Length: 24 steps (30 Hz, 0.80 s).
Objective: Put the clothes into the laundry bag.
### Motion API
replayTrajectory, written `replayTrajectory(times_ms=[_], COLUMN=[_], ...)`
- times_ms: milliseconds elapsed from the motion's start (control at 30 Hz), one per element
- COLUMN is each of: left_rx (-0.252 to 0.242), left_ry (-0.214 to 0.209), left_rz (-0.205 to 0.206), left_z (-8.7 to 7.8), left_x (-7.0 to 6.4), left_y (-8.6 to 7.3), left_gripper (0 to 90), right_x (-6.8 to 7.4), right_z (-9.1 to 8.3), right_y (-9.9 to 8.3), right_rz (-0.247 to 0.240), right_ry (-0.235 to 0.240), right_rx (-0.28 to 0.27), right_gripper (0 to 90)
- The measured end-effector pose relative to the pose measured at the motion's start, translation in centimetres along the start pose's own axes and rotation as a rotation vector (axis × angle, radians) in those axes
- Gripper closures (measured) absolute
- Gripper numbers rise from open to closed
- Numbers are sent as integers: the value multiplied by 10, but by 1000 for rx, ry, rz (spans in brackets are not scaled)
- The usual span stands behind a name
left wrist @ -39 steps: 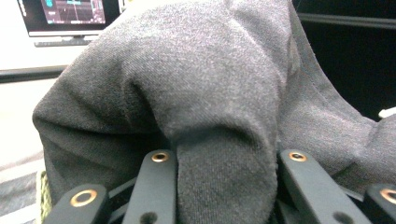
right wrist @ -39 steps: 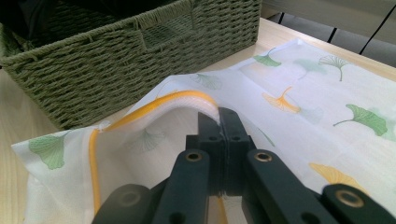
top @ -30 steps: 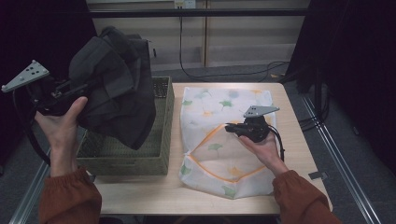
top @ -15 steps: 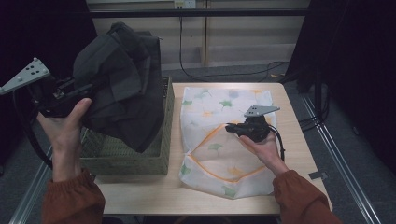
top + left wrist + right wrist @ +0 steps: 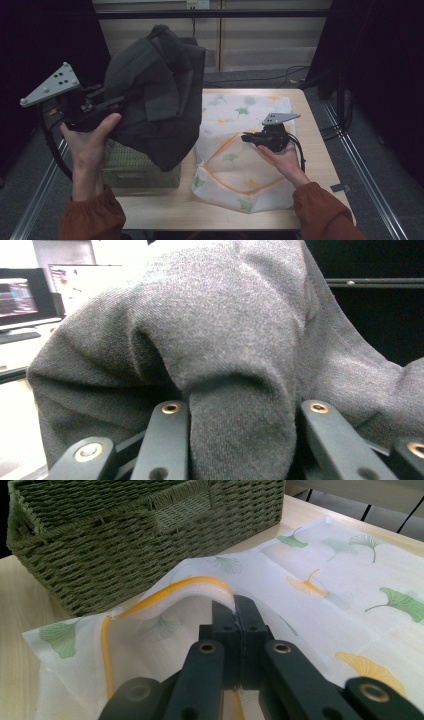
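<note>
- Right gripper (image 5: 248,137): jaws clamped flat together on the orange-trimmed rim of the laundry bag (image 5: 235,165), lifting that edge into a low arch so the mouth gapes toward the basket side, as the right gripper view shows.
- Laundry bag: thin white mesh printed with green and orange leaves, lying flat on the wooden table (image 5: 320,165), its long axis running away from the person; limp, semi-transparent, with an orange zip line round the opening.
- Left gripper (image 5: 117,102): jaws closed on a thick fold of the dark garment (image 5: 155,95), which it holds in the air above the basket (image 5: 135,167); the left gripper view shows cloth bulging between the jaws.
- Garment: heavy grey-black woven cloth, bunched and hanging in folds, its lowest corner drooping near the bag's left edge.
- Key relation: the bag's held-open mouth lies to the right of and below the garment; judged next, the left hand must carry the cloth rightward and down into that opening.
- Basket: green woven wicker, rectangular, just beside the bag on the left.
</note>
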<state>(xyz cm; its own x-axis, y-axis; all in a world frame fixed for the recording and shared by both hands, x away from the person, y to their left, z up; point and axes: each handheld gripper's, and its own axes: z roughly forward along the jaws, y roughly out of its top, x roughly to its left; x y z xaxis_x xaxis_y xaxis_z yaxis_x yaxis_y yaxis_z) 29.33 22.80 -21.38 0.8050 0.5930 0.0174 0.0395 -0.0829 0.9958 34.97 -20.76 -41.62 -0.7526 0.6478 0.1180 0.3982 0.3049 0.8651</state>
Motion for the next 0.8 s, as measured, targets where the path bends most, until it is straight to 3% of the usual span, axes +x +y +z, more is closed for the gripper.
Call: replayTrajectory(times_ms=[67,233,400,600,800], left_rx=[7,-23,-31,-31,-20], left_ry=[-8,-95,-135,-203,-285], left_rz=[9,-5,2,-14,-3], left_z=[3,18,26,40,58], left_x=[-3,-19,-29,-51,-74], left_y=[0,1,3,-1,-5], left_gripper=[691,691,691,690,690], right_x=[0,-2,-2,-3,-4], right_z=[-1,0,0,-1,-2], right_y=[0,0,0,0,0], right_rz=[5,7,8,15,19], right_ry=[2,3,7,15,14], right_rx=[-3,-3,-3,-2,-5], right_gripper=[897,897,897,897,897])
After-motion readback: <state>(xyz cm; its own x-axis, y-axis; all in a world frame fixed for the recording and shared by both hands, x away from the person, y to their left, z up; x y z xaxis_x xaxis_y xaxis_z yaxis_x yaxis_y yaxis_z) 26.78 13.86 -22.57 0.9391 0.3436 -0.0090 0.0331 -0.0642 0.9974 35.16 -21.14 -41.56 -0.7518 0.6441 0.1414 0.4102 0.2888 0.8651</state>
